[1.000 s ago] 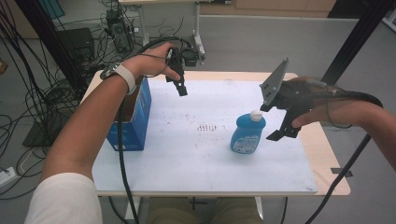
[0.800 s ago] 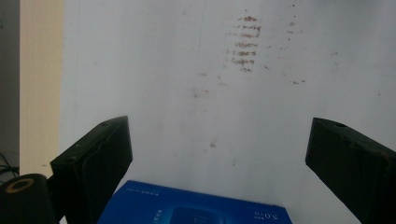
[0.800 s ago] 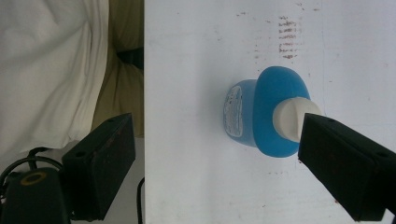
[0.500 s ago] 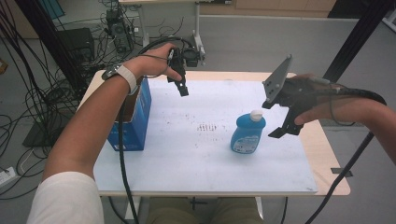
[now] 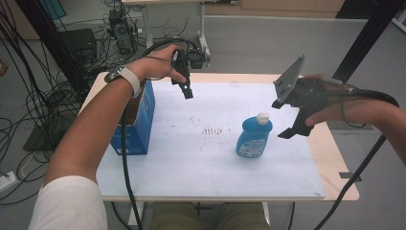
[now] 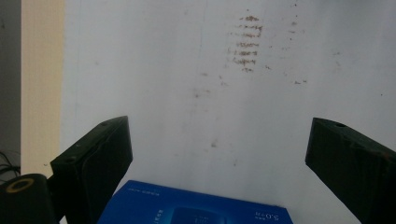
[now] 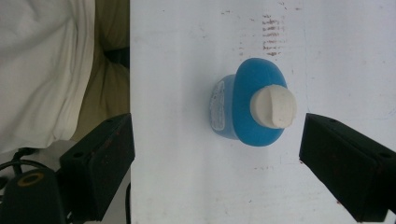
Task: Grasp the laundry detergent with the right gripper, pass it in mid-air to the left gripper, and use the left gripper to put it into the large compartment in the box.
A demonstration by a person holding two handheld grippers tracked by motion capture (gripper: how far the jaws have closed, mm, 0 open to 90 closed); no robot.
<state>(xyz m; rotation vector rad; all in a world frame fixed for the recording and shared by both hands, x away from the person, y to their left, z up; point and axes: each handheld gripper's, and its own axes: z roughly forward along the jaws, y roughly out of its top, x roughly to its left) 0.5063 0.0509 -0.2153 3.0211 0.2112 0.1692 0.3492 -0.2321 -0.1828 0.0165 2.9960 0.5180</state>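
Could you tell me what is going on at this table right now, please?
A person holds a claw in each hand over a white-topped table. The right claw hangs open above an upright blue bottle with a white cap, jaws on either side of it and not touching. The left claw is open too, raised near a blue box at the table's left edge. Nothing is gripped yet.

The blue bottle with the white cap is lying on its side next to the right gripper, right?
Not quite. The bottle is standing upright, not lying down; the high view shows its white cap on top. It is next to the right gripper, whose jaws are open and not touching it.
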